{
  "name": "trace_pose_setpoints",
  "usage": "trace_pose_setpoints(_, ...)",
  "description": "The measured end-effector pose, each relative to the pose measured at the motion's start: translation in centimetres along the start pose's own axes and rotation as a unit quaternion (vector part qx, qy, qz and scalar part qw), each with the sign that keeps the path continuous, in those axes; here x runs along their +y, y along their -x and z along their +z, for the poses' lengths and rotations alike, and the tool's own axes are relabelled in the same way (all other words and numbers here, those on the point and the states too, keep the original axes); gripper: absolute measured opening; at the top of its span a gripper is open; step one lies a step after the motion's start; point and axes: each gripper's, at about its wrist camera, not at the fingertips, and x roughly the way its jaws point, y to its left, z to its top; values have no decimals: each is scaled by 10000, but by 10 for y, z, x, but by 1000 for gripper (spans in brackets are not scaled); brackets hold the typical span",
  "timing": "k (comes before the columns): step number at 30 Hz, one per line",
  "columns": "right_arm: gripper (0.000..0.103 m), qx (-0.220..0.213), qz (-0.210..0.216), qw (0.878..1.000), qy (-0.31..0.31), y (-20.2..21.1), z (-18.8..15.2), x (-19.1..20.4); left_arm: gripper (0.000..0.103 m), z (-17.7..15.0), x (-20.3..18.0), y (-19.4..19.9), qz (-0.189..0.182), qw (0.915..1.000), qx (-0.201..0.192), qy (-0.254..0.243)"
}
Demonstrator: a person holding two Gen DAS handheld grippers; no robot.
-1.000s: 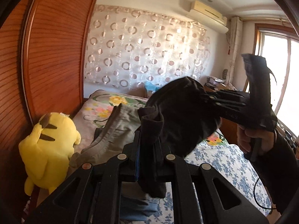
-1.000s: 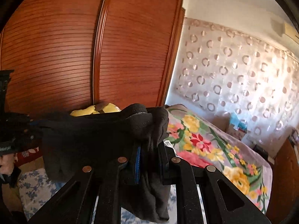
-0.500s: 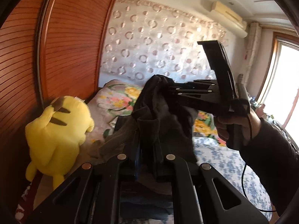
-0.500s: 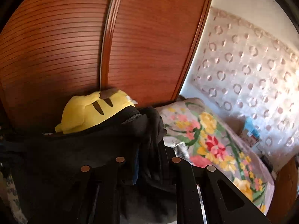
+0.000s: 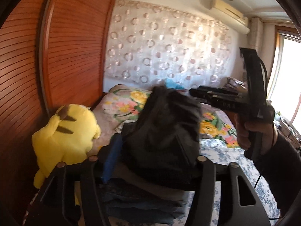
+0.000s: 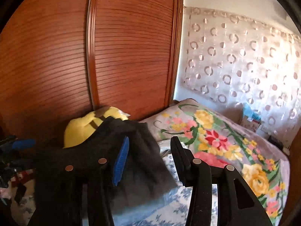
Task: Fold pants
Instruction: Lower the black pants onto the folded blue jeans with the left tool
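While opening, pants [image 5: 165, 131] between left gripper [image 5: 154, 162] fingers.

Counted: one black pants [image 5: 165, 131], one yellow plush toy [image 5: 64, 131], two grippers, left gripper [image 5: 150, 156] and right gripper [image 6: 150, 156], one air conditioner [image 5: 227, 15], one floral blanket [image 6: 216, 137].

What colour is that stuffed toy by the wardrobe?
The stuffed toy is bright yellow with dark brown stripes, clearest in the left wrist view.

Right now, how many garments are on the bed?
At least 3: black pants on top, a grey-brown garment beneath, a blue one lowest. More may be hidden under them.
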Motion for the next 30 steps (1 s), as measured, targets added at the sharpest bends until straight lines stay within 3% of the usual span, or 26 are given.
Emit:
trace_pose_setpoints(4,40,162,270,9995,-23,1,-16,3,61,-4,-14,-17,-80,9993,264,-240)
trace_pose_setpoints(13,39,545,77,9985,-58,-33,-18,-12,61,-23,-10,-42,21,9965,773,-317)
trace_pose_setpoints(20,39,635,10,9979,-149,-43,-16,-9,61,-29,-13,-48,77,9959,828,-366)
trace_pose_setpoints(30,39,419,-219,9979,-433,0,-30,10,63,-27,-17,-40,156,9958,775,-456)
